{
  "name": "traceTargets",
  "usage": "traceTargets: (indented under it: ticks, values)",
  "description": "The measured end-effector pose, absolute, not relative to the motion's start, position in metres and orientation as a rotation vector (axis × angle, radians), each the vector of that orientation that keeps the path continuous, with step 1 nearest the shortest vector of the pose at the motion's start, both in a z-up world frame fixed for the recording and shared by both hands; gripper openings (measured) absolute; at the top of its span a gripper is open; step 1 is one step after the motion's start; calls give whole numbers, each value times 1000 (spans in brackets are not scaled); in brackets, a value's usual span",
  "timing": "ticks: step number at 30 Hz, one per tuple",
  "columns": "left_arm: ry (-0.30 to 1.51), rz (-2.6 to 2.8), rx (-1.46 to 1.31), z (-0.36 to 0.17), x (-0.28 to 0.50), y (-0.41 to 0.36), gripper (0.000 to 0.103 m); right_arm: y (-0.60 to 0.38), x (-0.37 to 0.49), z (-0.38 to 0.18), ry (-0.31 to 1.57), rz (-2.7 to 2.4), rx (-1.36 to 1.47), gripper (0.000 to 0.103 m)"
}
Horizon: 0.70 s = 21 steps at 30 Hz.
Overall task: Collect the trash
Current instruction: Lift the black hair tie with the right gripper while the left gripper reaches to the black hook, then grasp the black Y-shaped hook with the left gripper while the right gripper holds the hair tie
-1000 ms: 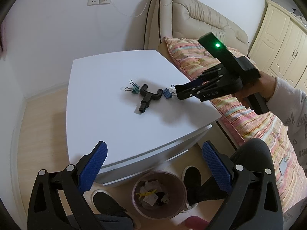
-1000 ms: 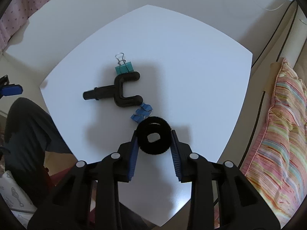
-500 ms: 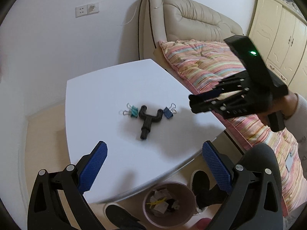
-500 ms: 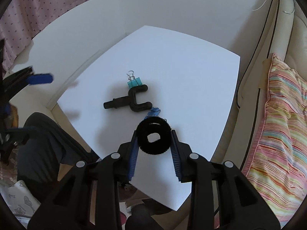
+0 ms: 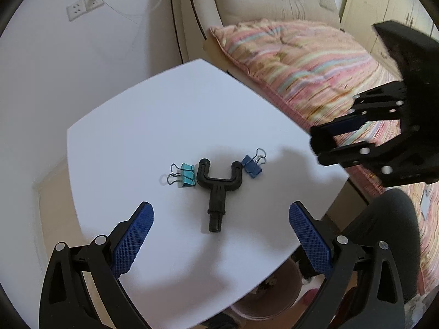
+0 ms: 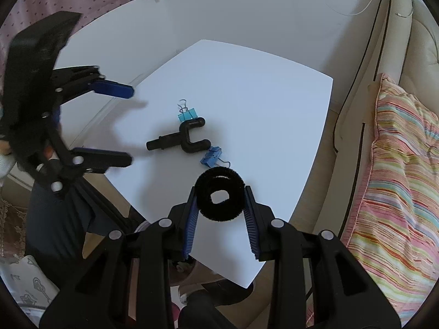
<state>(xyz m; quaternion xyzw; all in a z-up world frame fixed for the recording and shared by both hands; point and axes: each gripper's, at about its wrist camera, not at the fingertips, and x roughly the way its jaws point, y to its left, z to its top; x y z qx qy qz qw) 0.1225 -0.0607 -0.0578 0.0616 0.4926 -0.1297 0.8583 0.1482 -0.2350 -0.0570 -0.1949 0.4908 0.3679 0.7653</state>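
In the left wrist view, the left tongs (image 5: 221, 223) hang released above the near part of the white worktop (image 5: 170, 115), the two blue pads spread wide with nothing between them. Just beyond them lies a black Y-shaped plastic piece (image 5: 218, 185), its stem toward the camera and its fork away. A teal binder clip (image 5: 187, 175) sits just beside the fork's left prong, and a blue binder clip (image 5: 252, 166) just beside the right prong. On the right, the right tongs (image 5: 325, 139) are held above the worktop's right edge; from this side I cannot tell what they carry. Below the near edge of the worktop, part of a waste bin (image 5: 270, 296) shows on the floor. Far right is a striped quilt (image 5: 310, 65) on a beige sofa.

In the right wrist view, the right tongs (image 6: 221, 201) are clenched on a black fuzzy ring (image 6: 221, 198), which stands upright between the pads, lifted clear of the worktop (image 6: 260, 87) near its near edge. Past the ring lie the blue binder clip (image 6: 211, 155), then the black Y-shaped plastic piece (image 6: 182, 138), then the teal binder clip (image 6: 187, 114) farthest away. The left tongs (image 6: 130, 124) reach in from the left, spread apart and empty, over the worktop's left edge. The striped quilt (image 6: 397, 170) fills the right side.
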Motion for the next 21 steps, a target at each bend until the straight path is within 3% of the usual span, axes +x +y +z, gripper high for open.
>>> traceTargets:
  ticks: [8, 13, 17, 21]
  values:
    - [1109, -269, 174, -80, 146, -66, 95, -241, 149, -61, 1076, 788, -415, 32]
    - [1163, -277, 173, -95, 158, -70, 73, -245, 151, -63, 1080, 784, -409, 32]
    - [1185, -277, 174, -103, 161, -70, 48, -247, 153, -66, 1084, 781, -404, 32]
    - [1183, -267, 166, -104, 162, -69, 34, -247, 153, -68, 1088, 782, -402, 32]
